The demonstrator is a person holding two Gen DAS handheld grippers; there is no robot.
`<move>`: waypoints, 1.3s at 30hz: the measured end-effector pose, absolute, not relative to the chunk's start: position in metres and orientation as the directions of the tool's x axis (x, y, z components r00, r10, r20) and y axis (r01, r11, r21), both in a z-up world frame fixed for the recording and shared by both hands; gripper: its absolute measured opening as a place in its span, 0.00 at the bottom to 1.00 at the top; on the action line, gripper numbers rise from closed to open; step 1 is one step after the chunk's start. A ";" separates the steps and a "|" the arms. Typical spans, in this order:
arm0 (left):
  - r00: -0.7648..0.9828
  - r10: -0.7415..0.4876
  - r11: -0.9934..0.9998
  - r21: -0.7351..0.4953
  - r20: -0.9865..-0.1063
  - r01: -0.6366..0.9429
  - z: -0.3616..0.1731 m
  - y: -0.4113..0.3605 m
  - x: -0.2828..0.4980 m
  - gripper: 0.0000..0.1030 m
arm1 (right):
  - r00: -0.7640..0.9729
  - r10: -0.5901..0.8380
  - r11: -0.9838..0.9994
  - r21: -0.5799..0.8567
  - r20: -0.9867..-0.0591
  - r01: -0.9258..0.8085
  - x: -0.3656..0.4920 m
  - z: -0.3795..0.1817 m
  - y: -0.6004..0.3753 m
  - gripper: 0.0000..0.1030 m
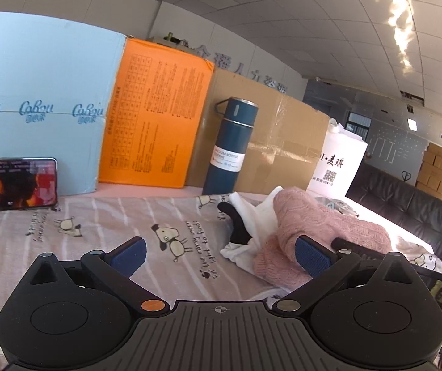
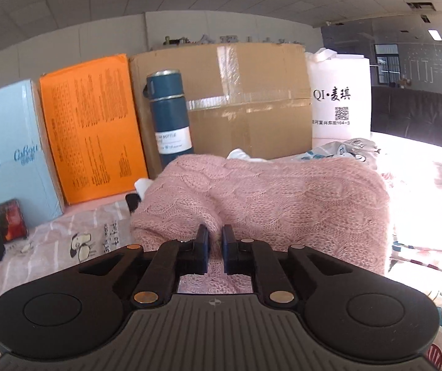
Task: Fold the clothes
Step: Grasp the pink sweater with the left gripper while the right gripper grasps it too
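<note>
Right gripper (image 2: 214,241) pinches the pink knit sweater (image 2: 267,191) lying dead ahead at 12 o'clock; left gripper (image 1: 221,255), spread wide, sees it at 2 o'clock on the bedsheet (image 1: 97,235)

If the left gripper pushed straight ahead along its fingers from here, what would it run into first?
Probably the bedsheet: the open left gripper points over bare printed fabric. Further on stands the blue vacuum bottle. The pink knitted sweater lies right of that line, at the right finger; depth is hard to judge.
</note>
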State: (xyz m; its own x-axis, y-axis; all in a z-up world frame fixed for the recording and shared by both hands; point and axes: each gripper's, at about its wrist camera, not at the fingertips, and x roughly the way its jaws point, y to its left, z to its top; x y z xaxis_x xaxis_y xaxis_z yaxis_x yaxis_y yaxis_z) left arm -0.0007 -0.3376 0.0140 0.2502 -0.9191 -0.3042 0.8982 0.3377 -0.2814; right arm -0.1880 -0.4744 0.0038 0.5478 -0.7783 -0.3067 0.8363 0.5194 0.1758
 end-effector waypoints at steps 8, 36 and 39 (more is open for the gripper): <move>0.164 -0.928 0.260 -0.267 -0.335 0.928 0.003 -0.391 -0.022 0.98 | 0.489 -0.856 0.414 0.345 -0.167 0.842 -0.268 0.015 -0.464 0.07; 0.051 -0.874 0.079 -0.037 -0.484 0.996 -0.028 -0.477 -0.081 0.13 | 0.537 -0.820 0.540 0.042 -0.199 0.840 -0.290 0.020 -0.483 0.97; 0.041 -0.881 0.079 -0.061 -0.470 0.995 -0.026 -0.473 -0.080 0.09 | 0.480 -0.838 0.493 0.017 -0.260 0.870 -0.273 0.011 -0.500 0.78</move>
